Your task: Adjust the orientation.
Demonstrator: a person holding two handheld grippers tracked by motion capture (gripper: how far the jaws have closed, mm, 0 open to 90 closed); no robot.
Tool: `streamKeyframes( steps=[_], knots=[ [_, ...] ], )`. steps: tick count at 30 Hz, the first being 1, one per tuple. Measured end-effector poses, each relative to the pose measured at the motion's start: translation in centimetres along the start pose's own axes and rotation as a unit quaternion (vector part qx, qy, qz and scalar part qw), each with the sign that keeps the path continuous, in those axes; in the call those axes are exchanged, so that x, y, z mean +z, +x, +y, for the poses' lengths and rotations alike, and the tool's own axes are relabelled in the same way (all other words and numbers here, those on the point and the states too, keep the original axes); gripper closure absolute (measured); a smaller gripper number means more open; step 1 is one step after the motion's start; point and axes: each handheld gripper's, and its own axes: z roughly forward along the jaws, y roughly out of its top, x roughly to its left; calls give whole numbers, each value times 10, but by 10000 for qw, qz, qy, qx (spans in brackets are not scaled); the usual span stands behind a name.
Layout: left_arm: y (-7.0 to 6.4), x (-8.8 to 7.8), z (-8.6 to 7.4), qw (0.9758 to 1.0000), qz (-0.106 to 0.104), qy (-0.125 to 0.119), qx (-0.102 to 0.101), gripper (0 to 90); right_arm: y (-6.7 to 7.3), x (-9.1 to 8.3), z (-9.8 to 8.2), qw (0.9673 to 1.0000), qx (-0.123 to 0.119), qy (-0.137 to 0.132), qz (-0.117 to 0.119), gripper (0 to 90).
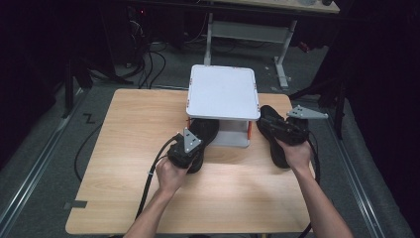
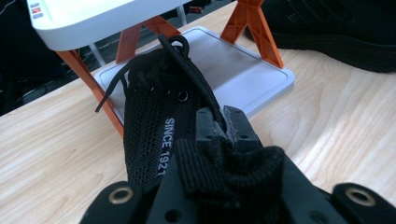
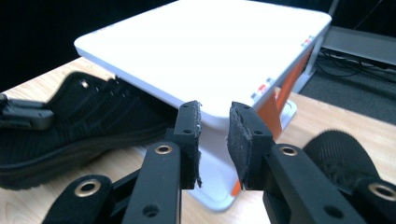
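in the left gripper view, the left gripper [image 2: 219,128] has its jaws pinched tight on the tongue of a black mesh shoe [image 2: 159,116], with the cloth bunched up around the pads. the shoe stretches away ahead of the fingertips; white lettering runs along its mesh just left of them, and the laces [image 2: 140,70] lie loose at the far end. that far end sits over the lower tray of a white two-level stand [image 2: 261,70], between its orange legs [image 2: 254,28], with the stand's top shelf above and beyond. farther off, past the fingertips to the right, a second black shoe [image 2: 336,28] lies on the wooden table [image 2: 336,121].

in the right gripper view, the right gripper [image 3: 215,130] has its jaws a narrow gap apart with nothing between the pads. just beyond the fingertips is the near corner of the stand's white top shelf. to the left of the fingers the first shoe lies partly under that shelf, and the other shoe's heel shows low at the right, beside the right jaw.

in the high view the left gripper is over the first shoe in front of the stand, the right gripper over the second shoe at the stand's right side.
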Motion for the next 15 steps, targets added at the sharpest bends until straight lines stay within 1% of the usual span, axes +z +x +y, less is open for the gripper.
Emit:
streamKeyframes(
  steps=[2,3,6,9,10,11,14,15],
  knots=[
    [0,4,-1,10000,31,3,-8,857,1,7,7,10000,-9,46,0,742],
    [1,7,-2,10000,53,25,33,857,1,10,9,10000,-33,69,-17,744],
    [1,15,-4,9999,130,-27,5,857,3,23,18,9998,-71,150,-79,745],
    [1,22,-6,9998,210,-34,15,857,3,38,25,9995,-98,263,-153,745],
    [2,25,-6,9997,236,-27,11,857,3,46,29,9991,-94,352,-211,745],
    [2,27,-7,9997,256,-40,-4,857,3,46,29,9991,-94,352,-211,745],
    [4,34,-10,9995,331,12,-3,857,3,56,33,9987,-97,422,-267,744],
    [4,36,-12,9994,339,7,-61,857,2,61,32,9984,-61,480,-281,744]
  ],
)
